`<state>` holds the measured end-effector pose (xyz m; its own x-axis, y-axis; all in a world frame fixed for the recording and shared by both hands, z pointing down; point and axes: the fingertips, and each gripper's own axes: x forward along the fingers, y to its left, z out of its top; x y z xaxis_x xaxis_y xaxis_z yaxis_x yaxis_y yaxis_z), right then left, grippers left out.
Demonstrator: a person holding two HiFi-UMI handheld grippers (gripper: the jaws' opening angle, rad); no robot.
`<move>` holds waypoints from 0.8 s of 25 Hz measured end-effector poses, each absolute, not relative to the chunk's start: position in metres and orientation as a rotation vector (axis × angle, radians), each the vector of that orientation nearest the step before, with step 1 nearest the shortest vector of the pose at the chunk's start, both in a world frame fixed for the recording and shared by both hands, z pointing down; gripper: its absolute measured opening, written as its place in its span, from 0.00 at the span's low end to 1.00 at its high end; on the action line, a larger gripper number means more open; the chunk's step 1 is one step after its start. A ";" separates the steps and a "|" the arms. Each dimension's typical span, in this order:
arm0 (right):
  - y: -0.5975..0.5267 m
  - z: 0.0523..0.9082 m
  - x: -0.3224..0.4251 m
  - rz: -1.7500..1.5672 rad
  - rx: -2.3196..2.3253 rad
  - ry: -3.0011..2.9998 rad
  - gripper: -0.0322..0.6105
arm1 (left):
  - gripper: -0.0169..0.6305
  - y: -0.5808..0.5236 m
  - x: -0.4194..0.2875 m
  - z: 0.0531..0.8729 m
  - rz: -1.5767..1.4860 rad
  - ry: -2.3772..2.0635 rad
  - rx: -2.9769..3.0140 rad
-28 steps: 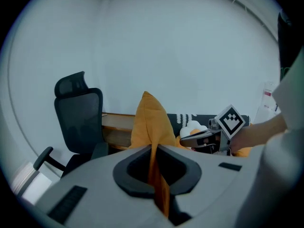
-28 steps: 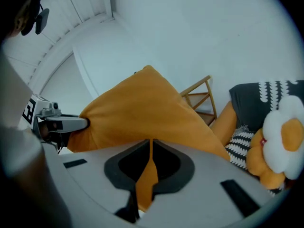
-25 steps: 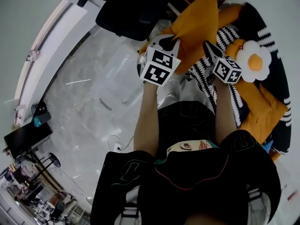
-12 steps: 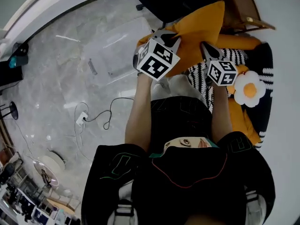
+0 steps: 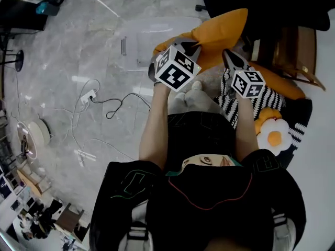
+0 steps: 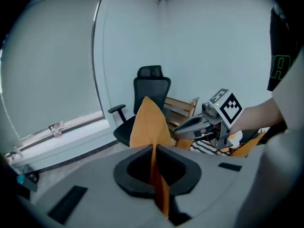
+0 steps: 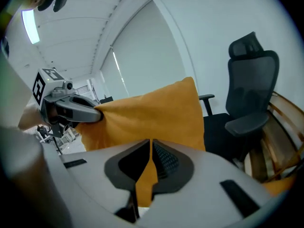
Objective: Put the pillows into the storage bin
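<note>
**Orange pillow held two-handed**

Left gripper [image 5: 188,46] and right gripper [image 5: 229,57] are each clamped on an edge of the orange pillow [image 5: 222,30]. It hangs in the air near the clear storage bin [image 5: 137,56] on the floor. Probably light, soft and floppy. Edge pinches suit it, though the fabric could slip.

The orange pillow [image 5: 222,33] — plain, square — hangs lifted off the floor [image 5: 78,51], just beside the storage bin [image 5: 141,48]. The bin is clear plastic and stands on the floor. The striped pillow [image 5: 272,102], egg-shaped pillow [image 5: 274,136] and second orange pillow [image 5: 280,85] lie piled together at the right.
</note>
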<state>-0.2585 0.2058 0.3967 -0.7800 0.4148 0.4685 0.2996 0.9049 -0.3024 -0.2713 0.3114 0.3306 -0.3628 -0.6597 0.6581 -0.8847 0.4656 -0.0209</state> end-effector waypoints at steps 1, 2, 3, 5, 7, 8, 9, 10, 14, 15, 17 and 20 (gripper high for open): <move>0.216 0.396 -0.265 0.291 -0.559 -2.519 0.08 | 0.03 0.322 -0.276 0.330 0.506 -2.152 1.225; 0.225 0.395 -0.270 0.292 -0.602 -2.511 0.08 | 0.03 0.331 -0.281 0.329 0.501 -2.169 1.174; 0.232 0.394 -0.272 0.290 -0.640 -2.502 0.08 | 0.03 0.339 -0.285 0.327 0.490 -2.187 1.126; 0.237 0.398 -0.274 0.296 -0.690 -2.483 0.08 | 0.03 0.354 -0.294 0.322 0.455 -2.236 1.032; 0.234 0.403 -0.277 0.323 -0.703 -2.474 0.08 | 0.03 0.367 -0.303 0.315 0.397 -2.297 0.940; 0.231 0.403 -0.279 0.336 -0.705 -2.474 0.08 | 0.03 0.373 -0.308 0.309 0.357 -2.329 0.898; 0.230 0.402 -0.281 0.342 -0.710 -2.475 0.08 | 0.03 0.380 -0.314 0.303 0.311 -2.362 0.857; 0.230 0.399 -0.282 0.340 -0.719 -2.477 0.08 | 0.03 0.388 -0.319 0.297 0.260 -2.395 0.817; 0.223 0.390 -0.292 0.350 -0.706 -2.491 0.08 | 0.03 0.412 -0.339 0.285 0.057 -2.475 0.692; 0.217 0.389 -0.296 0.356 -0.687 -2.497 0.08 | 0.03 0.413 -0.343 0.286 0.025 -2.482 0.677; 0.210 0.387 -0.305 0.358 -0.656 -2.510 0.08 | 0.03 0.413 -0.351 0.289 -0.014 -2.490 0.658; 0.212 0.384 -0.315 0.354 -0.640 -2.520 0.08 | 0.03 0.417 -0.358 0.295 -0.041 -2.488 0.642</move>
